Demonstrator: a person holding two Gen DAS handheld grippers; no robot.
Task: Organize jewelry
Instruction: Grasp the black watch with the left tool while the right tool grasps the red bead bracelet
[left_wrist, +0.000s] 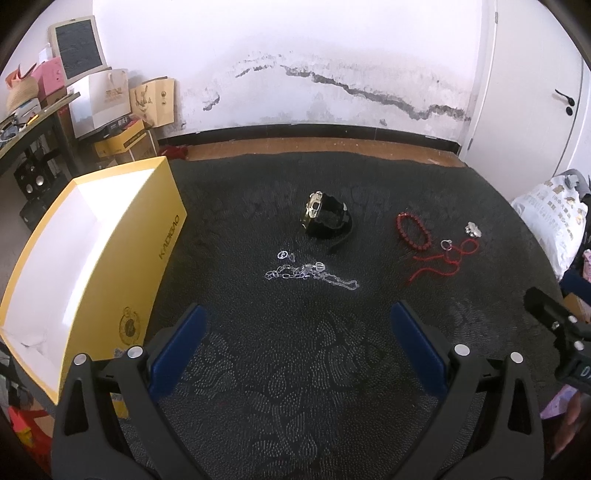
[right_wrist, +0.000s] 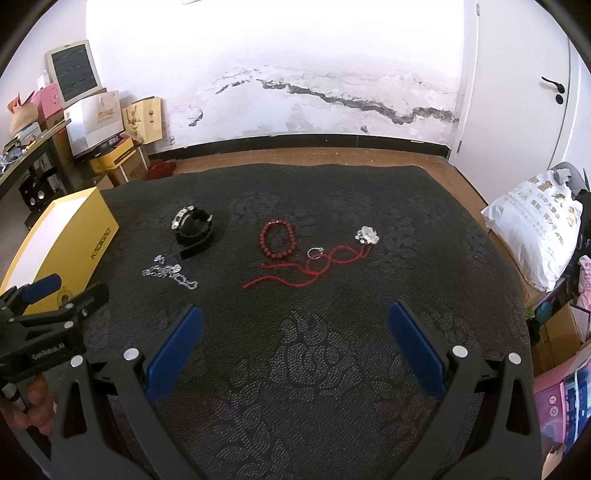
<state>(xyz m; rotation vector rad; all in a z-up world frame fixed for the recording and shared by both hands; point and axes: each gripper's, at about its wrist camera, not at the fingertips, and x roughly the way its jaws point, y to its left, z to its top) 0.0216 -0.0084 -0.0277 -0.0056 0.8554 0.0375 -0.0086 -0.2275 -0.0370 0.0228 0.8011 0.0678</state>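
Jewelry lies on a dark patterned cloth (left_wrist: 295, 369) (right_wrist: 295, 369). A black watch (left_wrist: 327, 218) (right_wrist: 194, 230) sits at the middle. In front of it lies a silver chain (left_wrist: 310, 275) (right_wrist: 170, 275). To the right are a red bead bracelet (left_wrist: 413, 230) (right_wrist: 277, 240), a silver ring (left_wrist: 446, 244) (right_wrist: 315, 252), a red cord (left_wrist: 439, 258) (right_wrist: 317, 267) and a silver pendant (left_wrist: 472, 229) (right_wrist: 367, 234). An open yellow box (left_wrist: 122, 277) (right_wrist: 77, 243) with a white inside stands at the left. My left gripper (left_wrist: 299, 317) (right_wrist: 70, 291) and right gripper (right_wrist: 295, 317) are both open and hold nothing, short of the jewelry.
Boxes and paper bags (left_wrist: 110, 99) are stacked against the cracked wall at the far left, beside a dark shelf (left_wrist: 33, 125). A white sack (right_wrist: 535, 236) lies off the cloth's right edge. A white door (right_wrist: 524, 92) stands at the right.
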